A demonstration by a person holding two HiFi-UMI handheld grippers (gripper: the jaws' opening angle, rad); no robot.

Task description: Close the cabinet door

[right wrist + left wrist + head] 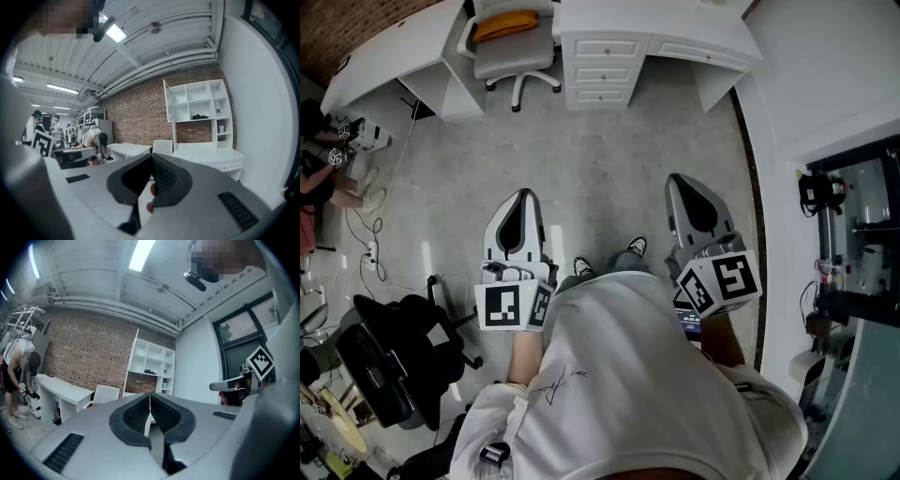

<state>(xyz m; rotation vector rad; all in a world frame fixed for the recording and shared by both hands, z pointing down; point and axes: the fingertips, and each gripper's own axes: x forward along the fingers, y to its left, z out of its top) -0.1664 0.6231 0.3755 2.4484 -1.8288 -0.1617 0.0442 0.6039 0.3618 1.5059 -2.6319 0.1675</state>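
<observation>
**A:** Any writing to read?

**B:** Nothing legible. The marker cubes (722,279) carry only black-and-white square patterns. The script line on the white shirt (619,375) is too small to read.

**A:** And the grippers?

**B:** The left gripper (150,395) has its jaws pressed together with nothing between them. The right gripper (152,158) is also closed tip to tip and holds nothing. Something skin-coloured shows low in its slit, and I can't tell what it is.

**A:** Where is the cabinet?

**B:** The white cabinet (199,112) stands above the desk (675,23) against the brick wall (140,117), well apart from both grippers. Its door (167,107) stands swung out at the cabinet's left edge.

**A:** Is there room to move?

**B:** Bare grey floor (600,159) lies open ahead, up to the desk and the office chair (514,47). Cables (370,234) and a black chair (394,361) crowd the left. The white wall (825,66) runs close on the right.
</observation>
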